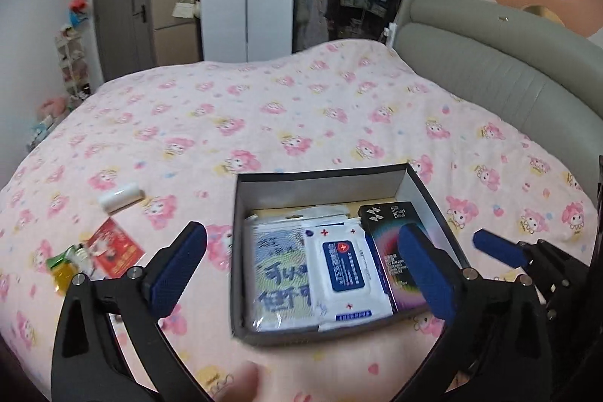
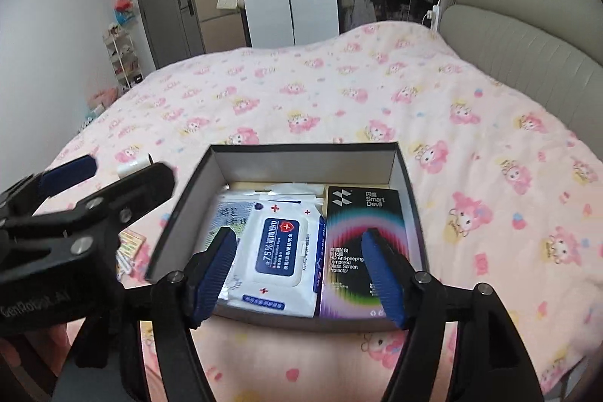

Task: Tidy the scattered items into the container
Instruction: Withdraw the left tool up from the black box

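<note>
A dark open box (image 1: 245,330) (image 2: 181,210) lies on the pink bed. Inside lie a white wipes pack (image 1: 345,274) (image 2: 279,251), a black Smart Devil screen-protector box (image 1: 392,221) (image 2: 358,210) and a blue-and-white packet (image 1: 279,270). My left gripper (image 1: 301,270) is open and empty above the box's near left part. My right gripper (image 2: 301,274) is open and empty over the box's near edge. Left of the box lie a white roll (image 1: 120,199) (image 2: 132,166), a red packet (image 1: 115,247) and a yellow-green sachet (image 1: 64,268).
The pink cartoon-print bedspread (image 1: 301,108) spreads far beyond the box. A grey padded headboard (image 1: 490,63) runs along the right. A wardrobe, a door and shelves stand beyond the bed. Each gripper shows at the edge of the other's view.
</note>
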The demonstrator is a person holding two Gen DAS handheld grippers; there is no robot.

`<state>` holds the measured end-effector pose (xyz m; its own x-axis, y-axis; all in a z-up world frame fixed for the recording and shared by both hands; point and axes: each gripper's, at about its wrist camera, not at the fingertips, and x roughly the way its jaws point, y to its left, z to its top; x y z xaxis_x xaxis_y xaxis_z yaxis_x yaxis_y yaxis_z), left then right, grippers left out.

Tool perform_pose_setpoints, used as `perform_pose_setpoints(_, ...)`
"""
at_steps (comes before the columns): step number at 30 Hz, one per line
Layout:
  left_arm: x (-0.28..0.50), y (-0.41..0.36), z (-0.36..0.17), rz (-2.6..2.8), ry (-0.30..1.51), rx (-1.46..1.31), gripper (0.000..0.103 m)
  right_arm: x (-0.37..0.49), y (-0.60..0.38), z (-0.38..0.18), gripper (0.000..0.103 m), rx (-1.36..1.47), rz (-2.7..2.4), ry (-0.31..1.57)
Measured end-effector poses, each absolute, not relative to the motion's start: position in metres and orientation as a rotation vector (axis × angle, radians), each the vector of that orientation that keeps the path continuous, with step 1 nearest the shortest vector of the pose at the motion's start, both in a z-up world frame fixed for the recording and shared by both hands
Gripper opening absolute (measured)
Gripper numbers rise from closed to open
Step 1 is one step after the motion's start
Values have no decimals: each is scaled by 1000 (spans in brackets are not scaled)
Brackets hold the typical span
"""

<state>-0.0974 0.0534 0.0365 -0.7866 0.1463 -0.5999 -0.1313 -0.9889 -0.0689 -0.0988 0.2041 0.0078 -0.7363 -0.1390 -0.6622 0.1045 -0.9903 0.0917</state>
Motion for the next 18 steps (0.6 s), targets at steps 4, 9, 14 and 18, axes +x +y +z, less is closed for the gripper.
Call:
perform_pose_setpoints(4,-65,45,35,2850,-68,-975,102,-73,216,13,72,1096,-2870,-121)
perform_pose_setpoints(9,-39,44,36,2866,-43,-981,102,-49,224,22,72,1082,-2887,-135)
perform_pose_setpoints(14,-17,46,45,2879,-38,-953,102,-26,224,40,72,1001,-2905,-139)
perform_pose_setpoints(18,-2,49,45,2896,-8,-944,102,-11,218,43,73,985,-2897,-116)
